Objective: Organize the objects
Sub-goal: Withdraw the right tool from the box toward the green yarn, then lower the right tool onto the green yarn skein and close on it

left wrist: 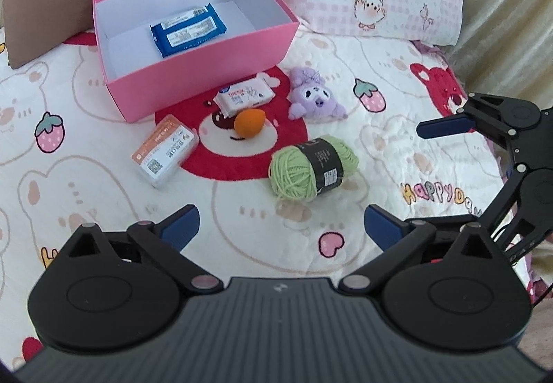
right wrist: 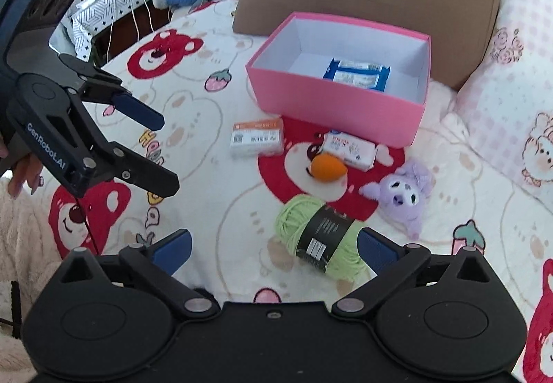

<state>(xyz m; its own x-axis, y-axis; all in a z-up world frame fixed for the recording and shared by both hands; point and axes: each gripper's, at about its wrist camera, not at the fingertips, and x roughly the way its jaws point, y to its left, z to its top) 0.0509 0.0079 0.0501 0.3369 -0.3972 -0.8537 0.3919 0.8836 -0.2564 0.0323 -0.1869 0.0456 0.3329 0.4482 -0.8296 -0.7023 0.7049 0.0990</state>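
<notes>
Left wrist view: left gripper [left wrist: 281, 225] jaws spread wide, nothing between them, hovering over the printed quilt [left wrist: 103, 196]. Green yarn skein [left wrist: 312, 168] lies just ahead and slightly right of the claw centre, long axis running left-low to right-high across the frame, black paper band round its middle. Soft, squashy, round-ended. Beyond it: orange egg-shaped ball [left wrist: 249, 123], white wipes pack [left wrist: 243, 97] touching it, rigid clear card box [left wrist: 165, 150] to the left, purple plush [left wrist: 316, 97] to the right. Pink cardboard box [left wrist: 207, 78] further back, open-topped, white inside, blue wipes pack [left wrist: 188, 30] flat on its floor. Right gripper [left wrist: 432, 175] seen at the right edge, also wide open and empty

Right wrist view: right gripper [right wrist: 274, 246] jaws fully apart, holding nothing. Skein [right wrist: 319, 237] sits right at the claw mouth, its right end beside the right finger, apparently not touching; axis diagonal, upper-left to lower-right. Left gripper [right wrist: 167, 151] off to the left, well apart from it. Judgement: right hand is nearer the yarn; the diagonal axis suggests rolling the wrist to close across the banded waist. Pink box [right wrist: 331, 106] straight beyond, so the carry is forward
</notes>
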